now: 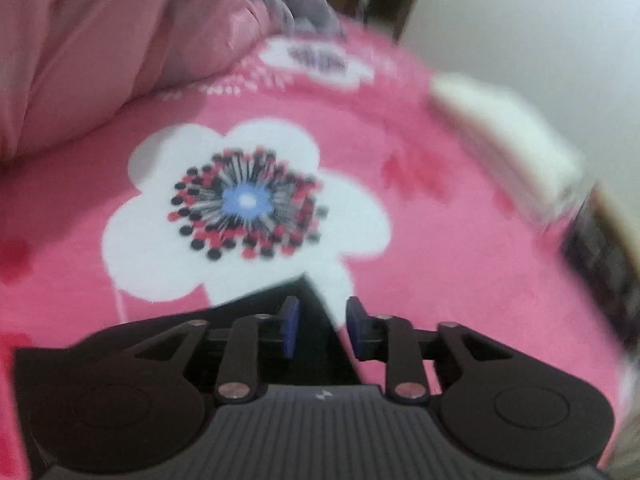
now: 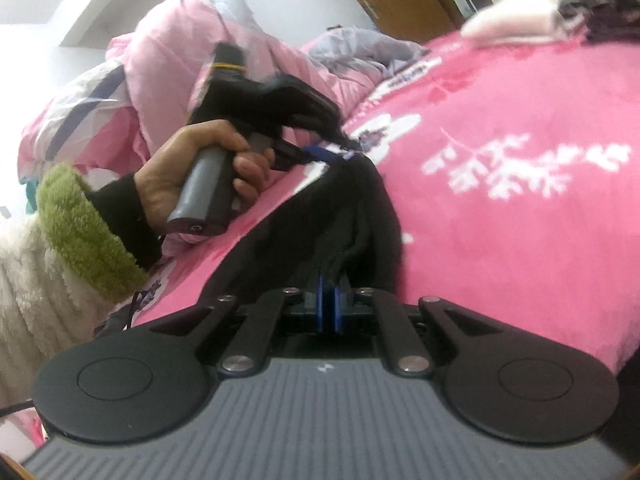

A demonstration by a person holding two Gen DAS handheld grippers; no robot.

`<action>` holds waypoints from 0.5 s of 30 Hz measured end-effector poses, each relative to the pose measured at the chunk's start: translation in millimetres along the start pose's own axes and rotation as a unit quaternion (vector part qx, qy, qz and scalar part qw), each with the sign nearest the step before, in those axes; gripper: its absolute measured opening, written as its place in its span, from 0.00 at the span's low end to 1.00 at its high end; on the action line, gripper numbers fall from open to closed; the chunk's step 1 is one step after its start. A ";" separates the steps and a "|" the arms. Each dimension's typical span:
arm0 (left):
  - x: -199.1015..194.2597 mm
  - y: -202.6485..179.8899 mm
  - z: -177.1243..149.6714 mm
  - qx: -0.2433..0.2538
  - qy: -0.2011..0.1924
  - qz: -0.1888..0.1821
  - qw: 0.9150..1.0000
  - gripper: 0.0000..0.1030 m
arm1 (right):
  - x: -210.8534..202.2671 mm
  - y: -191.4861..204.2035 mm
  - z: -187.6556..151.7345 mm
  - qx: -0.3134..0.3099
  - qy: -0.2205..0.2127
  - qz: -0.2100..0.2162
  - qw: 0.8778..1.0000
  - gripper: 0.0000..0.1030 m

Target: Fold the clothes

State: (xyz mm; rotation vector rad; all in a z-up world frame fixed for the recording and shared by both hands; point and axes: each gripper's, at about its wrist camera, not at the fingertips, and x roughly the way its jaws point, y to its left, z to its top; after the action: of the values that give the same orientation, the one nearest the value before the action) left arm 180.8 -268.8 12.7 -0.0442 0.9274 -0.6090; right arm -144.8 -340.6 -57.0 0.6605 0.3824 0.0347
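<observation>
A black garment [image 2: 320, 216] lies stretched across a pink flowered bedspread [image 2: 500, 240]. My right gripper [image 2: 329, 306] is shut on its near end, with the cloth bunched between the blue pads. At the far end a hand [image 2: 188, 168] holds my left gripper [image 2: 332, 154] right at the cloth's edge. In the left wrist view my left gripper [image 1: 323, 328] stands open, its blue pads apart. A corner of the black garment [image 1: 308, 312] lies under the gap and the left pad, and nothing presses on it. This view is blurred.
A pink quilt [image 1: 100, 52] and grey cloth [image 1: 296, 4] are heaped at the head of the bed. Folded cream clothes [image 1: 504, 132] and dark folded items [image 2: 600, 12] sit near the bed's far edge. A green fluffy cuff [image 2: 80, 232] and a white fleece [image 2: 28, 300] are at left.
</observation>
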 end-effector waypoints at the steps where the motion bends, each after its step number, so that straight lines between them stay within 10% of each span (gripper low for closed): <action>1: -6.1 5.7 0.7 -0.016 -0.014 -0.011 1.000 0.29 | 0.6 -1.8 -0.5 0.005 0.002 0.000 1.000 0.03; 8: -87.4 23.2 -6.6 -0.019 -0.069 -0.030 0.997 0.37 | 2.4 -7.3 0.1 0.025 0.007 -0.001 1.000 0.03; 15: -201.8 69.6 -86.9 -0.021 -0.127 -0.041 0.991 0.52 | 5.1 -17.9 11.7 0.070 0.032 0.024 0.997 0.03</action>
State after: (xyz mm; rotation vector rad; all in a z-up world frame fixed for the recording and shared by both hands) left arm 57.8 -89.0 87.9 -0.1941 0.6943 -0.6437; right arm -137.5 -360.9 -61.1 0.8087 0.4332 0.0753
